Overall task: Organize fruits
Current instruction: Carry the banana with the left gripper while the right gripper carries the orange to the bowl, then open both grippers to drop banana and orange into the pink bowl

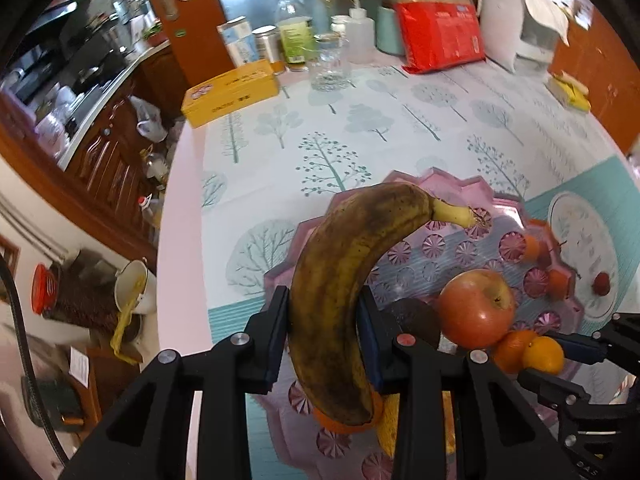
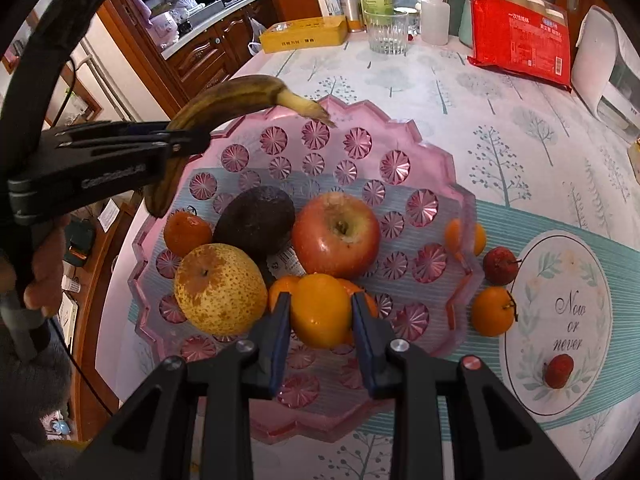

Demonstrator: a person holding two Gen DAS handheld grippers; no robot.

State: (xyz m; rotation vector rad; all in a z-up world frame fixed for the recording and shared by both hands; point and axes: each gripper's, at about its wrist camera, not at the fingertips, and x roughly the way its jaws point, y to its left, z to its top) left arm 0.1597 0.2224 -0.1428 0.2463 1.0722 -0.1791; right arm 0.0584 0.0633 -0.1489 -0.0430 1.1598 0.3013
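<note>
A brown, overripe banana [image 1: 344, 272] is clamped across its middle by my left gripper [image 1: 324, 294], which hangs over the left rim of the pink glass bowl [image 1: 404, 180]. In the right wrist view the same banana [image 2: 232, 96] and left gripper [image 2: 196, 140] hang over the bowl's [image 2: 400, 124] far-left edge. My right gripper [image 2: 320, 300] is shut on a small orange [image 2: 320, 316] just above the bowl's near side. Inside lie an apple [image 2: 336, 236], an avocado [image 2: 256, 220], a pear [image 2: 220, 288] and a mandarin [image 2: 186, 232].
On the tablecloth right of the bowl lie a mandarin [image 2: 492, 312] and two small red fruits [image 2: 500, 266] [image 2: 558, 370]. At the table's back stand a glass [image 2: 388, 30], a yellow box [image 2: 304, 34], a red package [image 2: 520, 40], bottles and a white appliance [image 2: 608, 68]. The table edge runs along the left.
</note>
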